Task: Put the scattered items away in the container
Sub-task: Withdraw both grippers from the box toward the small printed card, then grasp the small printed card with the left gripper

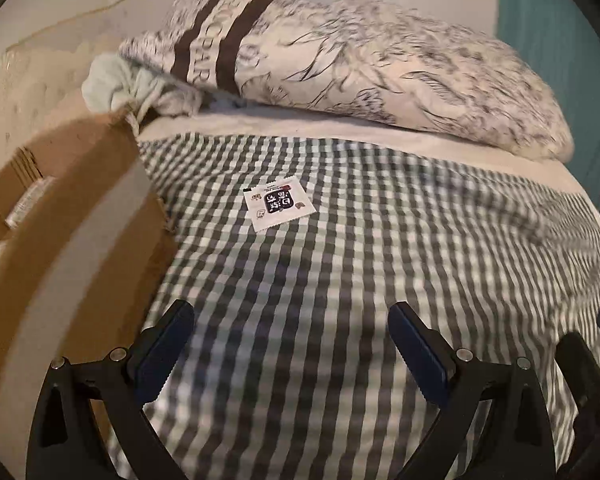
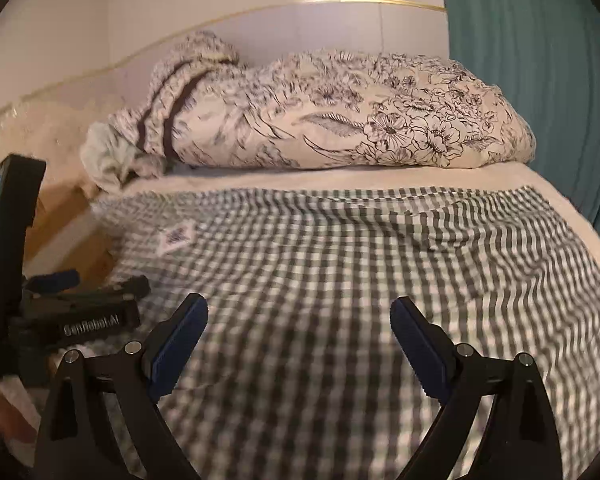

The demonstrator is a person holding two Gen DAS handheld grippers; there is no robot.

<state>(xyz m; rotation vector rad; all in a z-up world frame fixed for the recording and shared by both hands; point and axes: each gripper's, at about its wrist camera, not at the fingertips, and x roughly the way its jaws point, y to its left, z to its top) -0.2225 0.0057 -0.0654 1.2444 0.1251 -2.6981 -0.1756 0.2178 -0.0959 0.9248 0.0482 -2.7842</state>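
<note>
Step in hand, as judged: approach to the next scattered item; nothing is gripped yet.

Left wrist view, left to right. A cardboard box [image 1: 72, 216], taken to be the container, is seen at 9 o'clock, its flap open toward the bed; the contents are too blurred to name. A small white sachet [image 1: 279, 208] with a dark square print lies flat on the checked blanket [image 1: 340, 280] just above centre, toward 12 o'clock from the left gripper [image 1: 292, 320], well apart from its fingertips and near the box's edge. A floral duvet [image 1: 360, 64] is bundled along the top, from 11 to 2 o'clock. The left gripper's jaws stand released, wide apart, with only blanket between them.

Right wrist view, left to right. The left gripper's body is seen at 9 o'clock. The sachet appears blurred at 10 o'clock from the right gripper [image 2: 299, 320], which is likewise released and empty. A teal curtain [image 2: 532, 80] hangs at 2 o'clock.

Next move, as judged: the left gripper is better placed. It would need to be carried forward to the sachet. The sachet is thin and flat on soft cloth, so one edge must be pinched; blanket may be caught with it. The sachet would then be carried to 9 o'clock and released over the box.
</note>
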